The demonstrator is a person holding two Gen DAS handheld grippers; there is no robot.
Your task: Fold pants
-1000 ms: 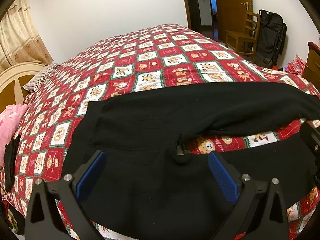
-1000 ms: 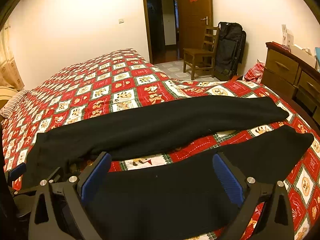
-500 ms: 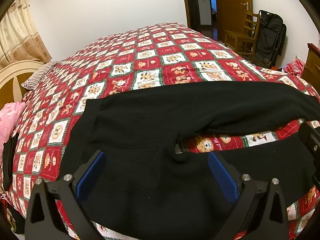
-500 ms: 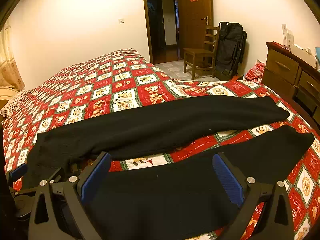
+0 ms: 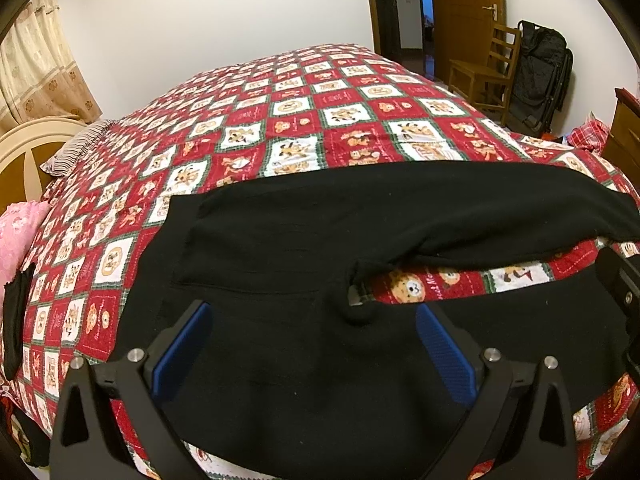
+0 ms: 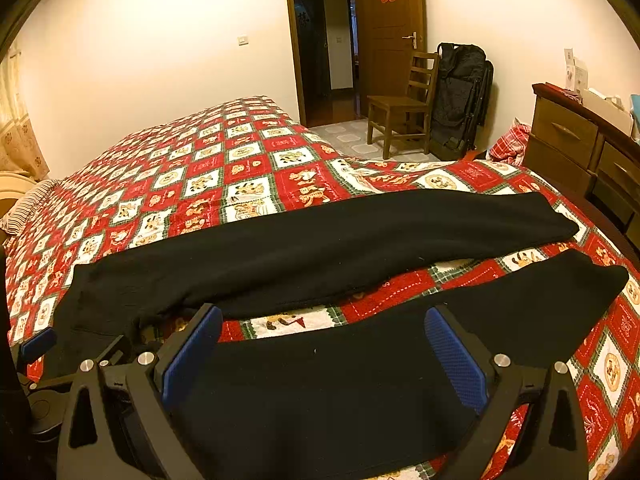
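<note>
At the far left a pink pillow (image 5: 16,236) and a striped pillow (image 5: 74,148) lay by the cream headboard (image 5: 24,152), with a small dark cloth (image 5: 16,320) draped at the bed's edge. The black pants (image 5: 300,240) lay flat on the red patchwork quilt (image 5: 320,120) covering the bed, waistband toward the left, both legs running off to the right with a strip of quilt showing between them.

The left hand-held gripper (image 5: 312,348) hovered over the seat of the pants, just short of the crotch, its blue pads (image 5: 182,348) spread wide and gripping nothing. The right hand-held gripper (image 6: 320,356) hovered over the near leg (image 6: 520,312), its jaws likewise spread wide, with no cloth between them. The far leg (image 6: 360,236) lay beyond it, its cuff near the bed's right edge.

Past the bed stood an open doorway (image 6: 316,48), a wooden chair (image 6: 404,104) and a black folded bag (image 6: 460,96) against the wall. A wooden dresser (image 6: 580,140) lined the right side, a red plaid cloth (image 6: 510,146) bunched at its foot.
</note>
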